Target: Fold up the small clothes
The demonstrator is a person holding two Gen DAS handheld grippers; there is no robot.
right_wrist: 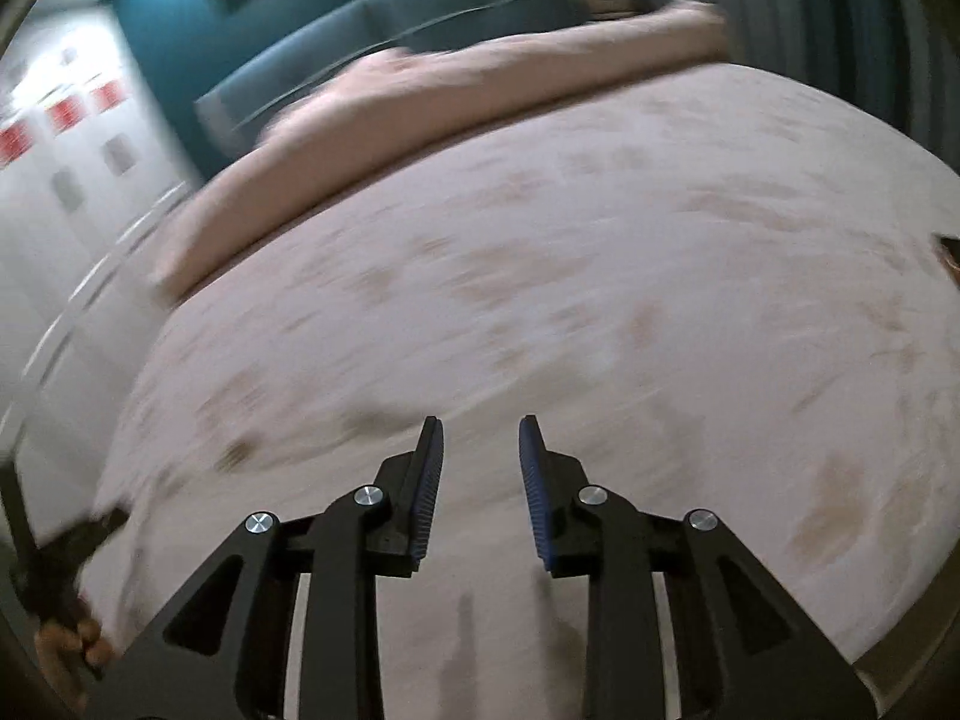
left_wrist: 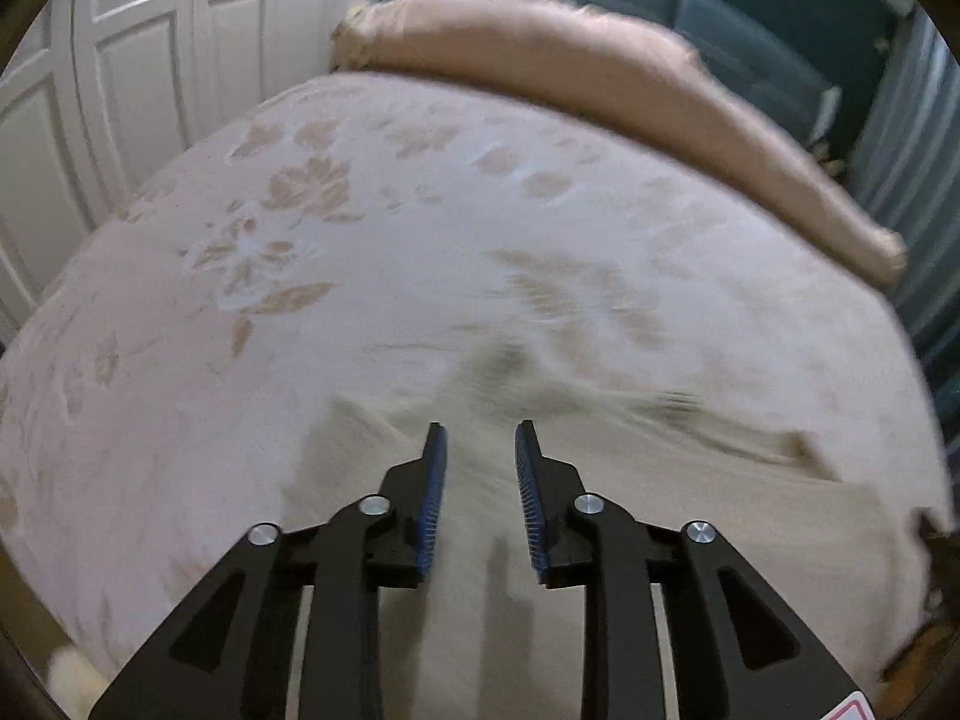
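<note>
A cream garment (left_wrist: 600, 480) lies spread on the bed, its pale cloth close in colour to the bedspread. My left gripper (left_wrist: 480, 429) is open and empty, with its fingertips just above the garment's near part. My right gripper (right_wrist: 480, 423) is open and empty above pale cloth (right_wrist: 492, 540) that may be the same garment; motion blur hides its edges. The other hand and its gripper show at the lower left of the right wrist view (right_wrist: 66, 618).
The bed (left_wrist: 360, 240) has a pale floral bedspread. A long pink pillow (left_wrist: 600, 78) lies along its far side before a teal headboard (left_wrist: 750, 12). White panelled wardrobe doors (left_wrist: 120, 90) stand to the left of the bed.
</note>
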